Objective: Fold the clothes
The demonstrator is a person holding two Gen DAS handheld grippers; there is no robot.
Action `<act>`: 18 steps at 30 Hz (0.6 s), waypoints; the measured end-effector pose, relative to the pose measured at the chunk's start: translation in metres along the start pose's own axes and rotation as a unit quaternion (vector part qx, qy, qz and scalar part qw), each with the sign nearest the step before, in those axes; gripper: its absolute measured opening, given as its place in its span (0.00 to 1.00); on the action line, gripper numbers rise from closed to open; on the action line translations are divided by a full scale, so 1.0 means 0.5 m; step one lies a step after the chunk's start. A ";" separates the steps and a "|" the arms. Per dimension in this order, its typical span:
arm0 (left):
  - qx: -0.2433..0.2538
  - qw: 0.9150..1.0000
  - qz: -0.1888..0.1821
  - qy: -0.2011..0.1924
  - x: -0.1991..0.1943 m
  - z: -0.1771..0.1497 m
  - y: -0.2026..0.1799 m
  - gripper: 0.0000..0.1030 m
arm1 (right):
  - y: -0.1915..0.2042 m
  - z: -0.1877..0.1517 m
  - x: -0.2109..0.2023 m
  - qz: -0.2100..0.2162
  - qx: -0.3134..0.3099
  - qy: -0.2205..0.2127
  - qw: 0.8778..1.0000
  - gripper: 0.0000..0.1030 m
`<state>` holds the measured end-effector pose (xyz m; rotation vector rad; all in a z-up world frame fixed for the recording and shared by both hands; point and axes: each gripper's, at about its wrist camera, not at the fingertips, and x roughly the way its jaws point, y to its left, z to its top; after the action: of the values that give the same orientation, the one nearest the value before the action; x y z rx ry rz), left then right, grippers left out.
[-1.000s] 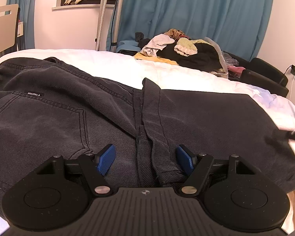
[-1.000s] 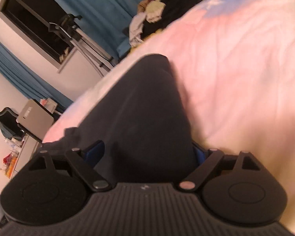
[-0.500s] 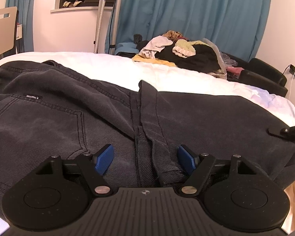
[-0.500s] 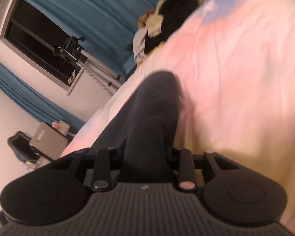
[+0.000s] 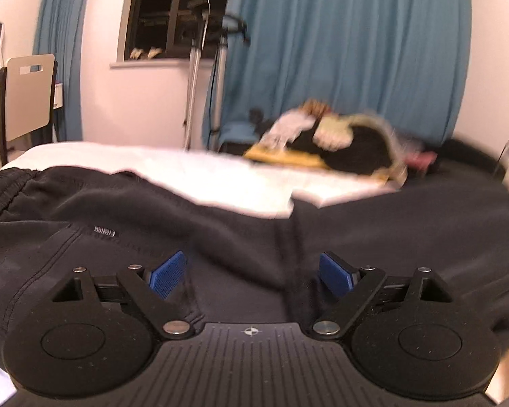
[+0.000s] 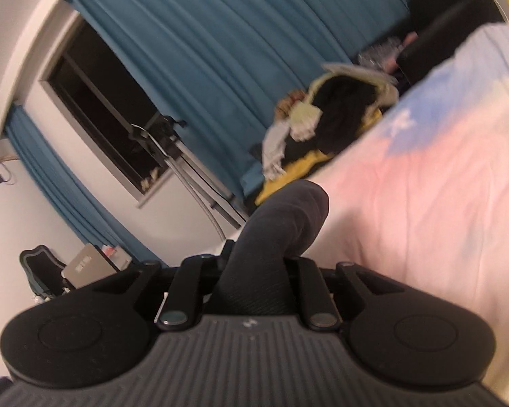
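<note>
In the left wrist view, the dark charcoal trousers (image 5: 254,224) lie spread across the white-sheeted bed (image 5: 193,173), filling the lower half of the frame. The left gripper (image 5: 252,276) hovers over them, its blue pads (image 5: 168,276) wide apart and opening, pressing on nothing.

In the right wrist view, the right gripper (image 6: 254,268) at bottom centre is closing, pinching a fold of the trousers (image 6: 285,217) that bulges up above the jaws.

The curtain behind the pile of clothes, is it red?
No, the curtain hanging behind the pile of clothes is blue.
</note>
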<state>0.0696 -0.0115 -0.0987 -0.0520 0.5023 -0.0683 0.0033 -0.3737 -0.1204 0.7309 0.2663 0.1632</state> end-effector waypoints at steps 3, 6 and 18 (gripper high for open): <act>0.010 0.999 -0.017 0.036 0.031 -0.008 -0.040 0.86 | 0.009 0.021 -0.010 0.007 -0.006 -0.025 1.000 0.16; 0.035 0.998 -0.035 0.049 0.044 -0.011 -0.097 0.85 | 0.003 0.041 -0.037 0.004 -0.007 -0.055 0.998 0.16; 0.079 0.985 -0.142 0.056 0.082 -0.093 -0.339 0.86 | -0.039 0.127 -0.157 -0.063 -0.082 -0.181 0.978 0.16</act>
<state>0.0740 -0.1853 -0.1476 0.0351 0.5977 -0.3922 -0.0519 -0.4470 -0.0738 0.5658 -0.0483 -0.0689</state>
